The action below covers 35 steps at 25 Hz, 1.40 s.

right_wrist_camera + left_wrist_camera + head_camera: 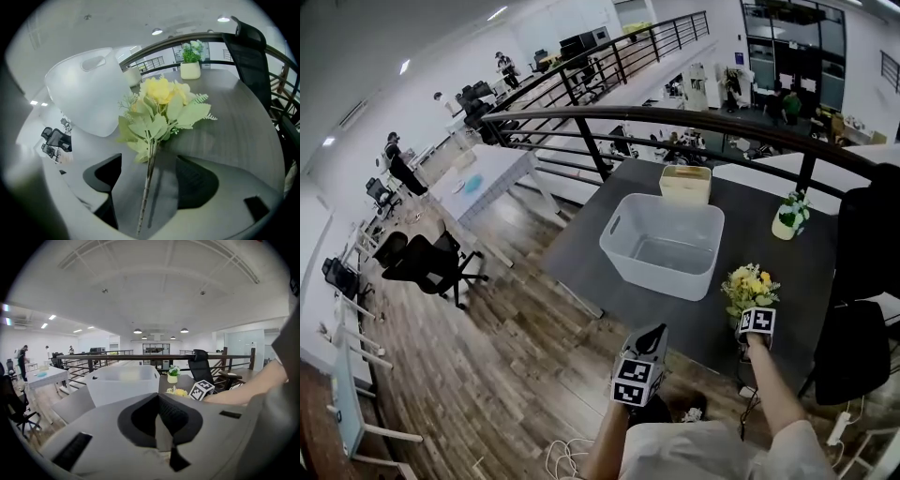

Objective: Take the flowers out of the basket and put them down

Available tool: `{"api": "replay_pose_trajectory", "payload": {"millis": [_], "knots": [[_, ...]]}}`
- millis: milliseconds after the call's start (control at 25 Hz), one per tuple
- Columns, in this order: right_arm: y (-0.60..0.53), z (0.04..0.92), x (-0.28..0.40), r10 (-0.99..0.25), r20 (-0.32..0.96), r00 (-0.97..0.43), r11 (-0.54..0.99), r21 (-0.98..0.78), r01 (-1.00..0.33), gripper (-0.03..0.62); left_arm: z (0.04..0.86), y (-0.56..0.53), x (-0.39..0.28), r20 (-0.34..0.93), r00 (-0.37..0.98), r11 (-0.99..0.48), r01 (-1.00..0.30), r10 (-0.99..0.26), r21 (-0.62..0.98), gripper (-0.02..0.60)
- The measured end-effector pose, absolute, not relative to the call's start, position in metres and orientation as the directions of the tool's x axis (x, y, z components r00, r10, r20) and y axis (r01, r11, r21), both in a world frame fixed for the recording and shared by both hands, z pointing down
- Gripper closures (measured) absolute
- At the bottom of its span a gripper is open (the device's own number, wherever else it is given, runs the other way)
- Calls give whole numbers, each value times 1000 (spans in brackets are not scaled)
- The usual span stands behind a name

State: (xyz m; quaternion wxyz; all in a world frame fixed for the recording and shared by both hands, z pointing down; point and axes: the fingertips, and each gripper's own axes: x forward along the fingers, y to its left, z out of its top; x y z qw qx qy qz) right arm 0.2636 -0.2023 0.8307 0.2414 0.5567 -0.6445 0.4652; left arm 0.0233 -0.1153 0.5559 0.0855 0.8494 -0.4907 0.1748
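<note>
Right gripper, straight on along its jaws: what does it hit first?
The yellow flowers, lying on the table, stem between the open jaws of the right gripper; likely leaves first.

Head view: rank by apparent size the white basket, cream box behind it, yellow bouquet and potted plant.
1. white basket
2. yellow bouquet and cream box, about alike; the bouquet is nearer the camera
3. potted plant, slightly smaller

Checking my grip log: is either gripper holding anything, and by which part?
Nothing is held. The right gripper has its jaws wide apart, with the stem of the yellow flowers loose between them. The left gripper is shut on nothing.
</note>
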Motion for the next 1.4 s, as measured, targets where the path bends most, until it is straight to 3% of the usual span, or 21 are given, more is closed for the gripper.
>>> {"api": "replay_pose_trajectory", "payload": {"millis": [360, 520, 640, 720, 840, 880, 960, 1080, 1280, 1400], "knots": [[-175, 750, 302, -693, 683, -233, 59, -268, -962, 209, 545, -89, 22, 340, 438, -466, -885, -833, -3, 557], [-151, 685, 303, -830, 472, -298, 126, -362, -924, 209, 558, -45, 18, 354, 405, -428, -904, -843, 16, 557], [-124, 635, 271, -851, 275, -447, 316, -411, -855, 212, 570, -8, 9, 366, 355, -364, -930, -860, 48, 557], [-106, 616, 252, -845, 217, -489, 397, -360, -844, 302, 577, 11, 5, 366, 317, -314, -947, -875, 69, 557], [-79, 606, 236, -848, 237, -474, 416, -258, -872, 352, 582, 32, 9, 349, 285, -255, -958, -893, 129, 557], [-72, 602, 233, -853, 244, -462, 409, -240, -881, 412, 581, 36, 12, 350, 273, -230, -960, -896, 161, 557], [-54, 588, 231, -867, 240, -438, 393, -212, -895, 598, 565, 38, 20, 335, 258, -195, -958, -906, 210, 557], [-34, 547, 234, -901, 135, -412, 382, -202, -902, 600, 505, 27, 39, 222, 279, -251, -957, -934, 144, 557], [-42, 395, 258, -847, -347, -403, 505, -289, -813, 599, 401, -4, 52, 38, 258, -256, -966, -966, 34, 557], [-48, 363, 269, -862, -350, -366, 469, -283, -837, 594, 377, -16, 61, -5, 212, -211, -977, -977, -40, 557]]}}
